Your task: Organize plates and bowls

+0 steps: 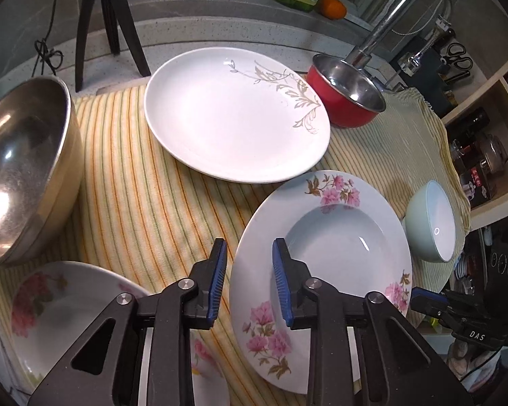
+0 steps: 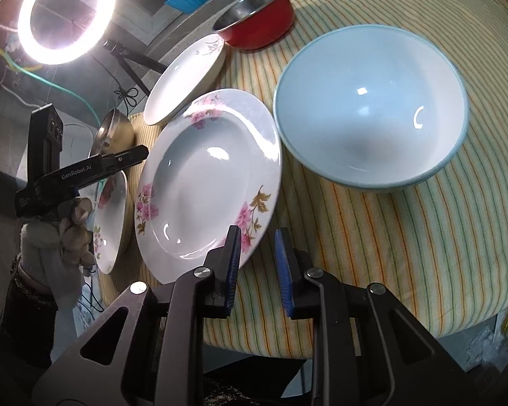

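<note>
Left gripper (image 1: pixel 249 280): black angular frame, triangular cut-outs, silver round screws, blue ribbed pads (image 1: pixel 217 284). Right gripper (image 2: pixel 258 270): same build, black frame, silver screws, blue ribbed pads (image 2: pixel 285 270). White lettering "GenRobot.AI" ran along the left unit's side, "DAS" on the right's. Hand (image 2: pixel 67 233) at nine o'clock wore a grey knitted glove.

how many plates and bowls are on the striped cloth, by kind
Plates: 3 (pink-flower deep plate, second pink-flower plate, leaf-pattern white plate)
Bowls: 3 (steel bowl, red bowl, pale blue bowl)
Total: 6
</note>
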`<state>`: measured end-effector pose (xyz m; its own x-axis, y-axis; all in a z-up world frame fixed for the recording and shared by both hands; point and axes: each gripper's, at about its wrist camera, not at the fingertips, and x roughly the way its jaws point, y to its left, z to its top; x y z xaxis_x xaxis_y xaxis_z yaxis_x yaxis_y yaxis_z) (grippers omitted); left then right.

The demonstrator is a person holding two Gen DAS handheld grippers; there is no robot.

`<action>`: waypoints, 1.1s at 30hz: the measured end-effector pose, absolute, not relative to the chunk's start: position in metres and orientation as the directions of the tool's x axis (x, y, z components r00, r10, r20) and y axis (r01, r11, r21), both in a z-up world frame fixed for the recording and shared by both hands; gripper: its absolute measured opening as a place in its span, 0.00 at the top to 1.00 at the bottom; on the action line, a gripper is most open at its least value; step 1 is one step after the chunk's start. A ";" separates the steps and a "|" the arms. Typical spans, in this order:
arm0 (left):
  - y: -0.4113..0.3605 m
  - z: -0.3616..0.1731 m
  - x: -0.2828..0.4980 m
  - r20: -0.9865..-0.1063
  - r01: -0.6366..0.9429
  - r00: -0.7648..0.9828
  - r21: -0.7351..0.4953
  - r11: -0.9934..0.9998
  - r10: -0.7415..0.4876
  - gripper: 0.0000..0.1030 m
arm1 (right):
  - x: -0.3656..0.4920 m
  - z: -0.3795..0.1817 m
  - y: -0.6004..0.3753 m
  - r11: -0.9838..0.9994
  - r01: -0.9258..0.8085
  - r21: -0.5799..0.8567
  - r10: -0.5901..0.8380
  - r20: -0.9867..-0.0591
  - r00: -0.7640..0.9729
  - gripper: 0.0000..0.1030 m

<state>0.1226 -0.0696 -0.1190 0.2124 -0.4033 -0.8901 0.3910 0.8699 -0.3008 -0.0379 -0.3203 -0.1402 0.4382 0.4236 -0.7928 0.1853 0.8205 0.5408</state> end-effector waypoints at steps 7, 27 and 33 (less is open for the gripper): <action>-0.069 -0.127 0.129 -0.891 0.372 0.182 -0.330 0.868 -0.417 0.82 | -0.029 -0.147 -0.322 0.803 0.195 0.563 0.449 -0.787 0.424 0.83; -0.068 -0.125 0.121 -0.891 0.375 0.201 -0.313 0.872 -0.407 0.82 | -0.023 -0.149 -0.316 0.822 0.179 0.541 0.442 -0.803 0.400 0.85; -0.063 -0.124 0.110 -0.895 0.362 0.212 -0.301 0.882 -0.392 0.82 | -0.021 -0.149 -0.311 0.834 0.161 0.528 0.440 -0.811 0.385 0.85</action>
